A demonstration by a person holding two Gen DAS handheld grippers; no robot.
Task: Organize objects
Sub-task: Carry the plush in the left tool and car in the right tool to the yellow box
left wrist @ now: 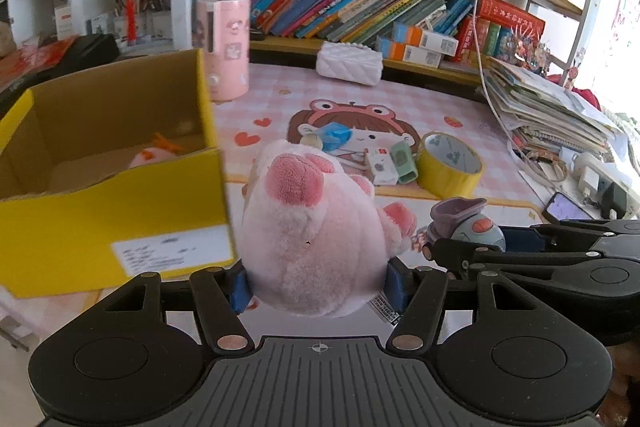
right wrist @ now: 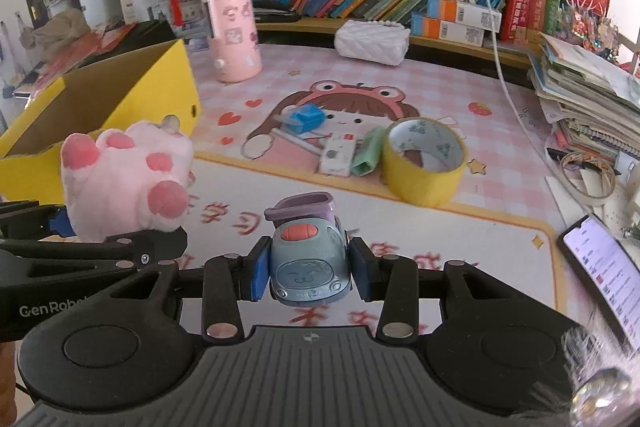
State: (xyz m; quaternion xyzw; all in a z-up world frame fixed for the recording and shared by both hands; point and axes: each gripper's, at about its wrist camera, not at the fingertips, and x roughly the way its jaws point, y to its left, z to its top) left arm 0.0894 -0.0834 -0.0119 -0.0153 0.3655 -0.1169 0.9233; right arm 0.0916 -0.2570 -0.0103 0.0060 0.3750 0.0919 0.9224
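My left gripper (left wrist: 316, 285) is shut on a pink plush toy (left wrist: 312, 227), held above the desk just right of the open yellow cardboard box (left wrist: 120, 211). Inside the box lies another small pink toy (left wrist: 154, 155). My right gripper (right wrist: 310, 273) is shut on a grey-blue toy car (right wrist: 308, 259) with a purple top and a red button. In the right wrist view the pink plush toy (right wrist: 124, 179) and the left gripper's fingers (right wrist: 120, 245) show at the left, in front of the yellow box (right wrist: 132, 95).
On the pink cartoon desk mat (right wrist: 400, 75) lie a yellow tape roll (right wrist: 424, 163), a green case (right wrist: 366, 153), a white card box (right wrist: 338, 155) and a blue sharpener (right wrist: 304, 119). A pink cylinder (right wrist: 234, 35), a white quilted pouch (right wrist: 372, 43), stacked papers (right wrist: 588, 95) and a phone (right wrist: 604, 267) ring it.
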